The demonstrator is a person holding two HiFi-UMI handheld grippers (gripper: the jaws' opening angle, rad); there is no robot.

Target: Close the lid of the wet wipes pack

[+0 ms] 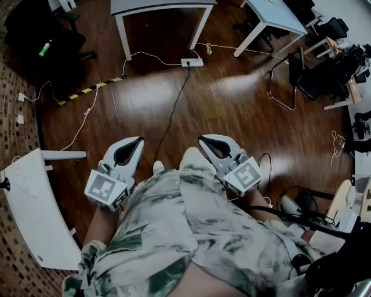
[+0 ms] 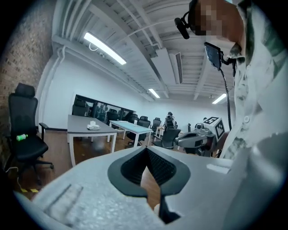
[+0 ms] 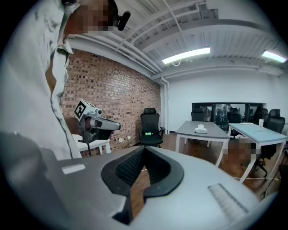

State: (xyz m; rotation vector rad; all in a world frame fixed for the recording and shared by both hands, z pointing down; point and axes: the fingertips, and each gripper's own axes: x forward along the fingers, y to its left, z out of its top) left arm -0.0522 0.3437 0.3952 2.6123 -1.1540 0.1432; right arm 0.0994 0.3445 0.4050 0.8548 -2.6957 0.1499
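Observation:
No wet wipes pack shows clearly; a small white object (image 2: 93, 127) lies on a distant grey table (image 2: 85, 123), and it appears again as the white object (image 3: 200, 130) in the right gripper view. I cannot tell what it is. My left gripper (image 1: 139, 140) and right gripper (image 1: 202, 139) are held close to the person's body, above the wooden floor, both pointing forward. The left gripper (image 2: 146, 148) has its jaws shut with nothing between them. So does the right gripper (image 3: 144, 147). Each gripper sees the other beside it.
A white table (image 1: 35, 214) stands at the near left. A grey table (image 1: 162, 6) and a light blue table (image 1: 272, 14) stand ahead. A power strip (image 1: 191, 62) with cables lies on the floor. A black chair (image 1: 49, 40) holds a green object; more chairs (image 1: 313, 75) stand right.

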